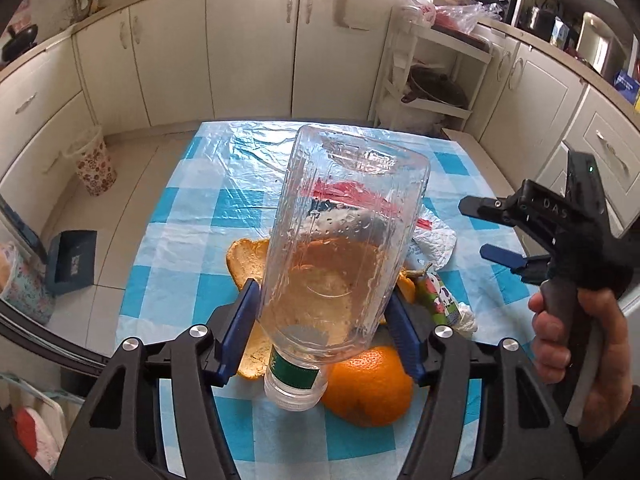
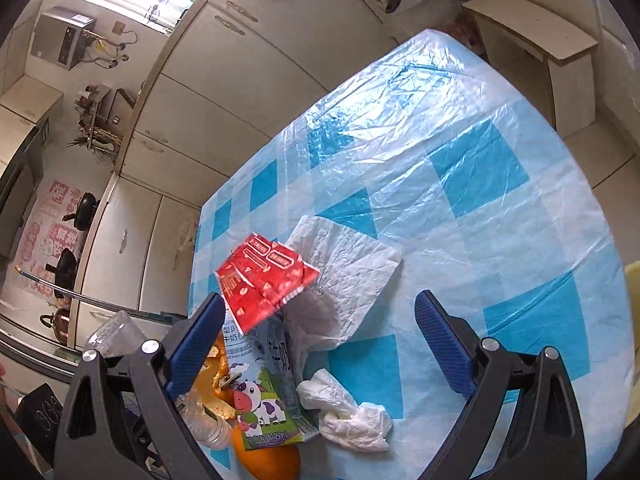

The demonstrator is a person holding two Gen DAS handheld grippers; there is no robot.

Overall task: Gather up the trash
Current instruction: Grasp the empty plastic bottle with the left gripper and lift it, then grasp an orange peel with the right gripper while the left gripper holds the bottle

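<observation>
Two grippers: both in view, one loaded, one free.
Left gripper (image 1: pixel 322 334): blue-padded fingers closed against the sides of a clear ribbed plastic bottle (image 1: pixel 340 248); the bottle is lifted above the table, neck with green label band towards the camera, base pointing away.
Right gripper (image 2: pixel 320 344): blue fingers spread wide with nothing between them, hovering over the litter; a hand (image 1: pixel 576 356) grips its handle.
Below the bottle: whole orange (image 1: pixel 370 386) and pale curved orange peel (image 1: pixel 246 264), on the cloth.
Litter pile: small milk carton printed with a cartoon cow (image 2: pixel 266 392), red foil wrapper (image 2: pixel 264 280) lying over its top, flat white paper napkin (image 2: pixel 344 276) beside them, crumpled white tissue (image 2: pixel 348 416) touching the carton's lower edge.
Surface: table under a blue-and-white checked plastic cloth (image 2: pixel 500 208).
Floor, well left of the table: floral-patterned waste bin (image 1: pixel 94 164).
</observation>
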